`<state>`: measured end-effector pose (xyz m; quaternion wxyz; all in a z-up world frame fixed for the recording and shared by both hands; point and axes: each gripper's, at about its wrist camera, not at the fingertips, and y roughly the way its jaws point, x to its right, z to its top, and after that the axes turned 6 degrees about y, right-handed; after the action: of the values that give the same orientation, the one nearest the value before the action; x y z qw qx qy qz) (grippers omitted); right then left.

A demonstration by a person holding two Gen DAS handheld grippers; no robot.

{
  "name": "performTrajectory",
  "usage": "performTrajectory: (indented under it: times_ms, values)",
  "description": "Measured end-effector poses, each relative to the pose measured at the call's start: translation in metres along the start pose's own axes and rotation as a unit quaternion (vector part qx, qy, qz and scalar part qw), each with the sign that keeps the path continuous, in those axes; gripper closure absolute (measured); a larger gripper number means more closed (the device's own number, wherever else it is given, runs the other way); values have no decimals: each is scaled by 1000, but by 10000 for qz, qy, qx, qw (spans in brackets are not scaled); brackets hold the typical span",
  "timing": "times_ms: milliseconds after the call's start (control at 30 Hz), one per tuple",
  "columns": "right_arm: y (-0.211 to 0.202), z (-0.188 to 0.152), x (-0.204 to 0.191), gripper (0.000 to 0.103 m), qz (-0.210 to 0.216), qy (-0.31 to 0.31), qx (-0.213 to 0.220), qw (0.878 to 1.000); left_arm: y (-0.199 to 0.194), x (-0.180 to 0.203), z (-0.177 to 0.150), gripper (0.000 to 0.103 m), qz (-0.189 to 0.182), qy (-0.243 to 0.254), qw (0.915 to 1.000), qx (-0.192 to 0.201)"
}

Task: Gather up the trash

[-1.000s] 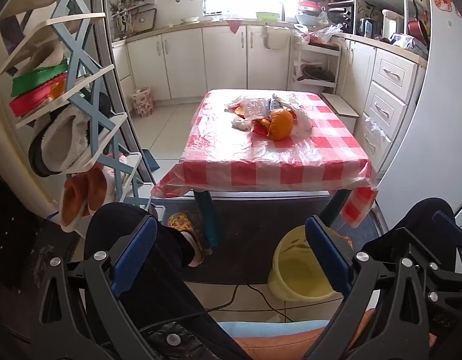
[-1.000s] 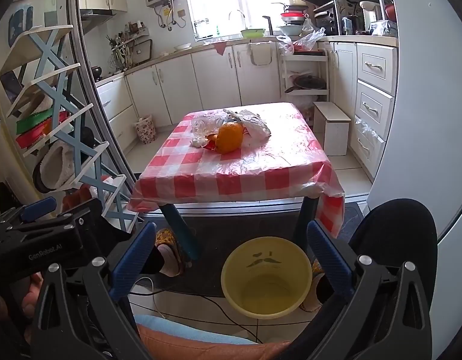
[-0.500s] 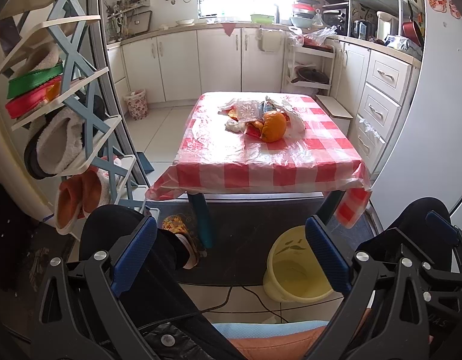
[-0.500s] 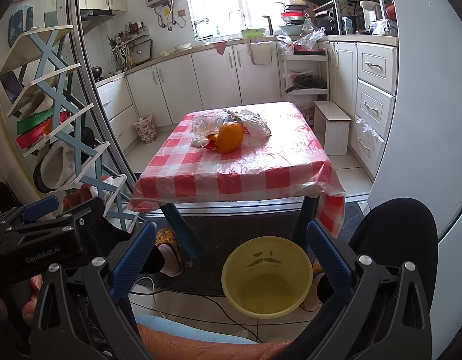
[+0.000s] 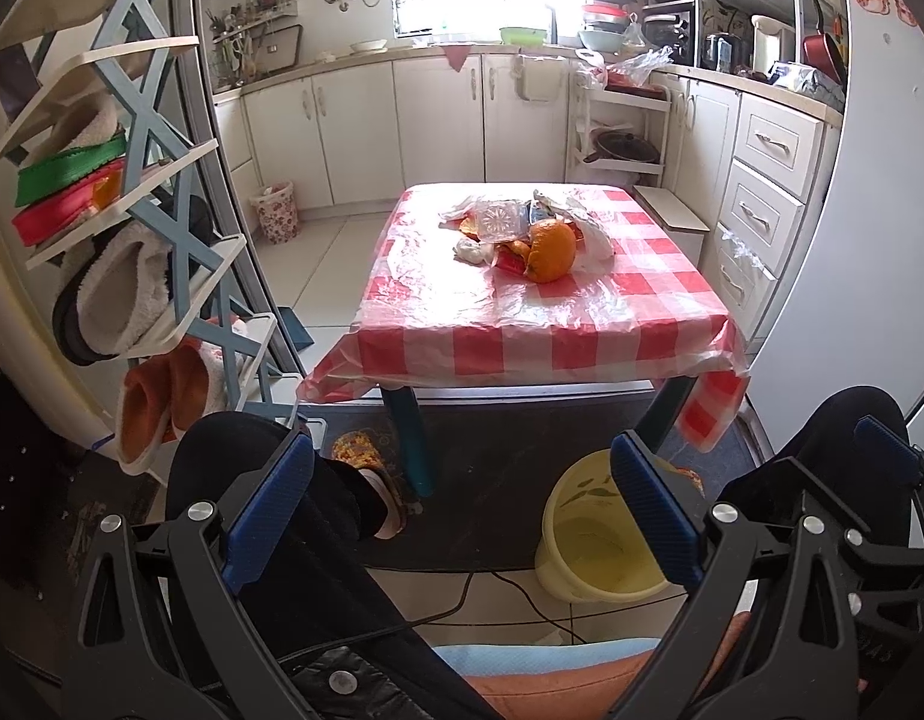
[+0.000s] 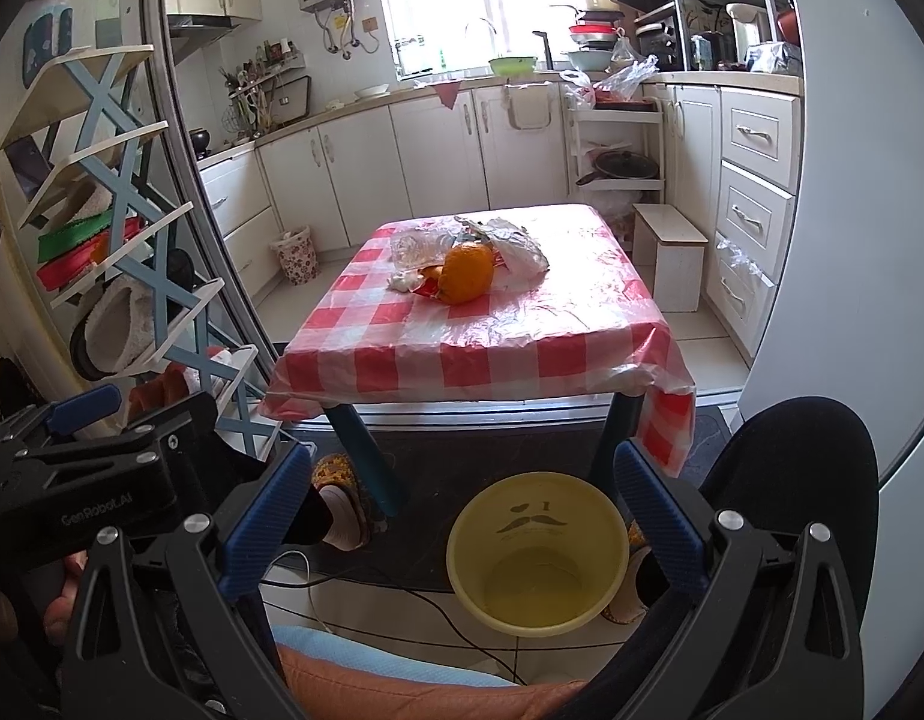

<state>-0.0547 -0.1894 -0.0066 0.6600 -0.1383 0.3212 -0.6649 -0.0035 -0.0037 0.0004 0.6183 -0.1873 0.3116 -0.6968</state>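
While both pairs of tongs hang released and empty, left gripper [image 5: 462, 504] and right gripper [image 6: 459, 510] well short of the table [image 5: 546, 342], nothing looks collected yet. The trash pile [image 5: 525, 234] of orange peel [image 6: 467, 273], wrappers and a white plastic bag [image 6: 522, 249] sits toward the table's far edge, middle. The yellow bin [image 6: 537, 570] on the floor beneath the near edge appears empty, so all the picking remains.
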Motion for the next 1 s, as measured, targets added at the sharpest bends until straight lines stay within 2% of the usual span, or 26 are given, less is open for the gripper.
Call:
performTrajectory:
  times_ms: [300,433,667,867,1000]
  values:
    - [0,6,2,6,11,66,54,10000,-1,-6,4,8,6,1,10000,56]
    - [3,12,4,6,-124,79,151,9998,10,-13,9,8,-13,-63,10000,38]
    - [34,24,6,6,-300,-34,6,9995,50,-27,16,8,-75,-291,9994,-188]
    - [74,44,16,6,-371,-113,-9,9992,94,-34,37,8,-93,-560,9980,-287]
    - [88,58,18,6,-338,-107,113,9993,108,-31,56,8,-54,-547,9983,-168]
